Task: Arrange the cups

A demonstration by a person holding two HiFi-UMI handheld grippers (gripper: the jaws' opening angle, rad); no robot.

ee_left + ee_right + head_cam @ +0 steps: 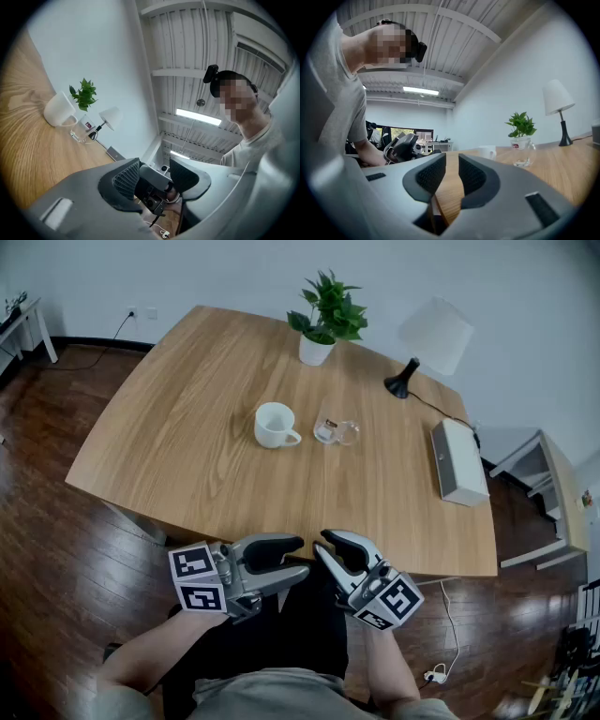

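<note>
A white mug [276,424] stands upright near the middle of the wooden table [187,456], its handle pointing right. Just to its right sits a clear glass cup [337,432]. Both grippers hover off the table's near edge, close to the person's body and far from the cups. My left gripper [300,559] points right, its jaws apart and empty [154,173]. My right gripper [324,545] faces the left one, its pads nearly together with nothing between them [452,173]. The right gripper view shows the mug [487,152] and the glass cup [522,154] far off.
A potted plant [325,315] and a black lamp with a white shade [427,343] stand at the table's far side. A white box [458,461] lies by the right edge. Dark wood floor surrounds the table, with shelving [548,493] at the right.
</note>
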